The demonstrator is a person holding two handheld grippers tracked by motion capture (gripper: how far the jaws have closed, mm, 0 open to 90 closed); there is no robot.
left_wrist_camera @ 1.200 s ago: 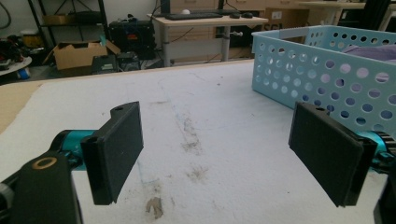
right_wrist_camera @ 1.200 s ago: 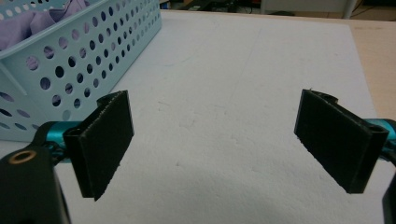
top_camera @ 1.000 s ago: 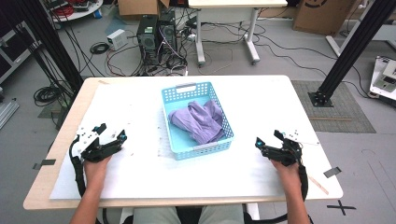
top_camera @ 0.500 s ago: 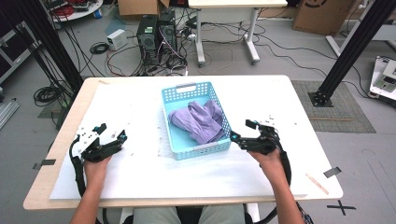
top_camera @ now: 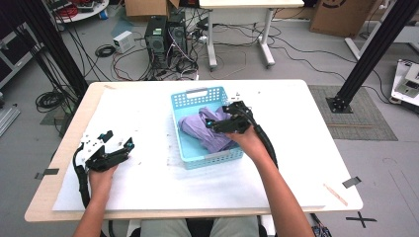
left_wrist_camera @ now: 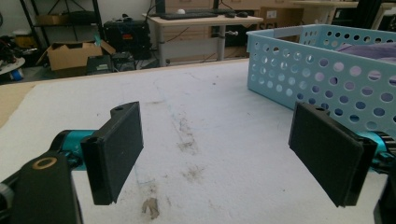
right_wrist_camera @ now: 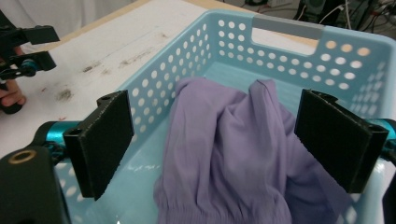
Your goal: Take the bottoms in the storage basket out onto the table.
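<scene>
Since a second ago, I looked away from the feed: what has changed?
The right claw swung in from the table's right side to hang open over the purple cloth in the blue basket, gripping nothing. The left claw stayed open at the left.

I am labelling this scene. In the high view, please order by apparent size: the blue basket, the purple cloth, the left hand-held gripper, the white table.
1. white table, clearly the largest.
2. blue basket.
3. purple cloth, lying inside the basket, partly covered by the right hand-held gripper.
4. left hand-held gripper; it looks close in size to the cloth's visible part, so this last ranking is unsure.
</scene>
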